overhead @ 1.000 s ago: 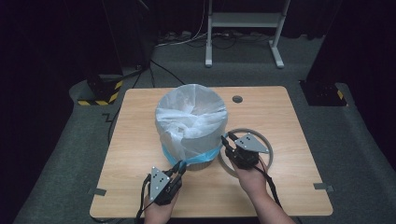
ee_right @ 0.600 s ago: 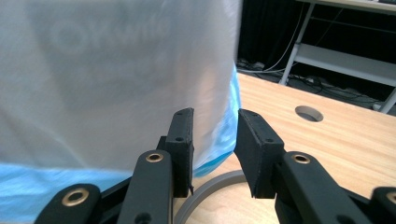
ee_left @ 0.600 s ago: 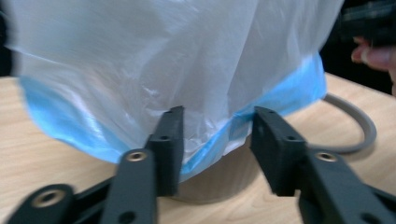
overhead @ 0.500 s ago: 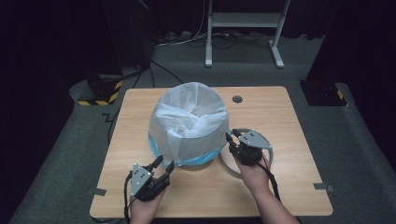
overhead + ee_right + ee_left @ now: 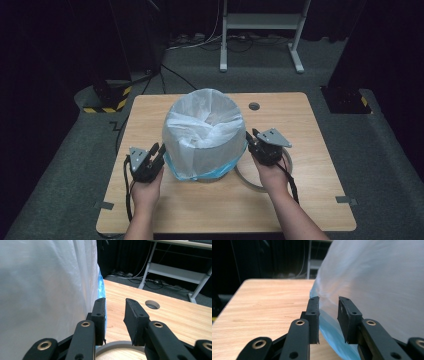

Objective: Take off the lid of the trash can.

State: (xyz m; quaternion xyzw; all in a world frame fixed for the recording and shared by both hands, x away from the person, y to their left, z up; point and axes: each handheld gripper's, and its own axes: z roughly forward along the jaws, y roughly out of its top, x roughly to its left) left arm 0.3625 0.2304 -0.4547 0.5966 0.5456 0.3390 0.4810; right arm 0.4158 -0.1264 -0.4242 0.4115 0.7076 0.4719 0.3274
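Observation:
A round bin lined with a white plastic bag stands mid-table, with a blue bag hem showing at its base. My left gripper is at the bin's left side, next to the hem. In the left gripper view, the left gripper points along the bag and the blue hem. Its jaws have just been closing and stand apart, pinching nothing. My right gripper is open beside the bin's right wall. In the right gripper view, the right gripper is next to the bag, above a grey ring.
The grey ring lies flat on the wooden table right of the bin, partly under my right hand. A cable hole sits at the back right. A white stand is on the floor beyond the table.
My left gripper has moved from the bin's front to its left side, away from the person. The right gripper has shifted a little farther along the bin's right wall.

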